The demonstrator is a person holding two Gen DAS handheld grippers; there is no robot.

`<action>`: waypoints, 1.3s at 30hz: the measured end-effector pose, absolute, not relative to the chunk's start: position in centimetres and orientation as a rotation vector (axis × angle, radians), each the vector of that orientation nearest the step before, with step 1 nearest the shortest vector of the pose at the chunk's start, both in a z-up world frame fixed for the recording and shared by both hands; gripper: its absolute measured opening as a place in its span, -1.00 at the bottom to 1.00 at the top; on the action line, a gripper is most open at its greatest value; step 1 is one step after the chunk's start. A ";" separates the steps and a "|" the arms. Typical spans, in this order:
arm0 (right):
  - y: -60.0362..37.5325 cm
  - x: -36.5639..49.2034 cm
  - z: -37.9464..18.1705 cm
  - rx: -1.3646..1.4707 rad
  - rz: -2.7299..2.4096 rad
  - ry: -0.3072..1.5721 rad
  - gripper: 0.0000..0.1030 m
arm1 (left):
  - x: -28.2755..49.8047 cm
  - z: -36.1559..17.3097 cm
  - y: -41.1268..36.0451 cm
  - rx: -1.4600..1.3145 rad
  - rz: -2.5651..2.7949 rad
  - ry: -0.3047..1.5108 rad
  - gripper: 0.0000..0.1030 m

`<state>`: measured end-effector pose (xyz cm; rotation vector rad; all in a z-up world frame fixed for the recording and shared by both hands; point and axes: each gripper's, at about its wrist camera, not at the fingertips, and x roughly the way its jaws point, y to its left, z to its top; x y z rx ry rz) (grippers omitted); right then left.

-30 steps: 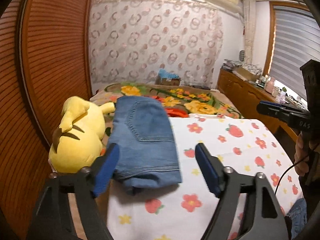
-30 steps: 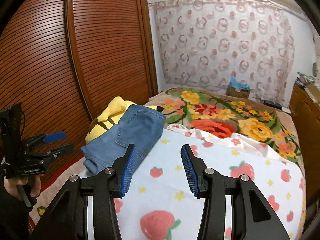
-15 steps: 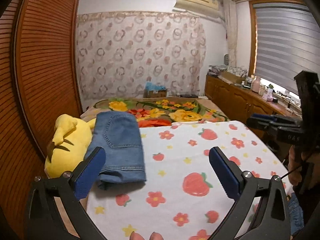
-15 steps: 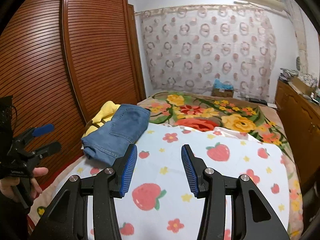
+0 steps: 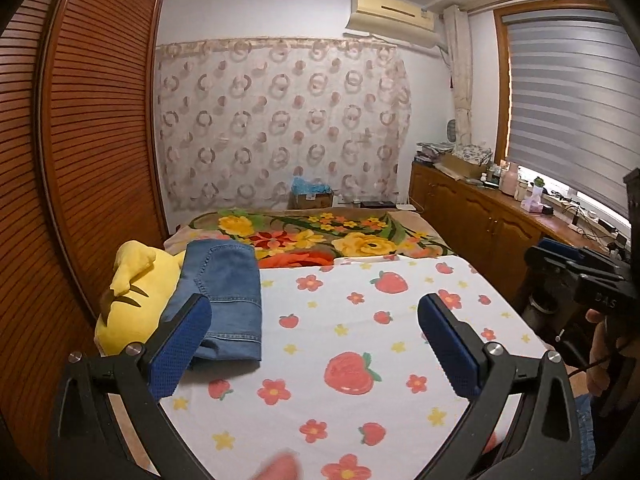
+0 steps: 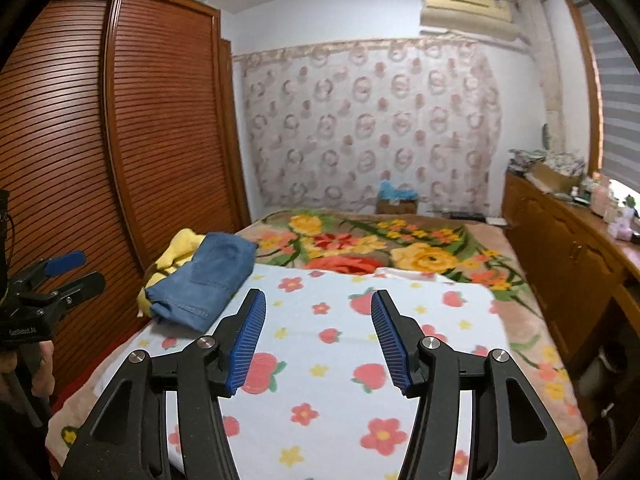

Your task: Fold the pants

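Observation:
The blue denim pants (image 5: 224, 296) lie folded into a neat rectangle at the left side of the bed, leaning partly on a yellow plush toy (image 5: 132, 300). The right wrist view shows the same folded pants (image 6: 204, 280) at the bed's left edge. My left gripper (image 5: 316, 320) stands wide open above the strawberry-print sheet (image 5: 360, 340), pulled back from the pants, nothing between its pads. My right gripper (image 6: 318, 320) hovers over the sheet (image 6: 340, 360) with its jaws opening and empty. Each gripper also appears at the edge of the other's view.
A floral blanket (image 5: 320, 236) covers the far half of the bed. A slatted wooden wardrobe (image 5: 80, 160) runs along the left side. Wooden cabinets (image 5: 480, 216) with clutter on top stand under the window at right. A cardboard box (image 5: 312, 198) sits by the curtain.
Both grippers have drawn back from the folded pants and risen a little, so more of the room shows. The left jaws spread wider and the right jaws widened slightly.

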<state>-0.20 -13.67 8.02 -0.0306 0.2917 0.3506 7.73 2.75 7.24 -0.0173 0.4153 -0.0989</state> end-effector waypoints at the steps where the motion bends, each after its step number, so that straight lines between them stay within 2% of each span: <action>1: -13.8 -0.7 8.2 -0.030 0.337 0.286 0.11 | 7.6 7.3 2.6 -0.016 -0.099 0.413 1.00; 13: -13.8 -3.7 8.2 -0.018 0.279 0.261 0.11 | 6.6 7.3 1.0 0.000 -0.092 0.420 1.00; 39: -13.8 -3.6 7.7 -0.021 0.263 0.265 0.11 | 6.1 6.7 0.2 0.000 -0.086 0.422 1.00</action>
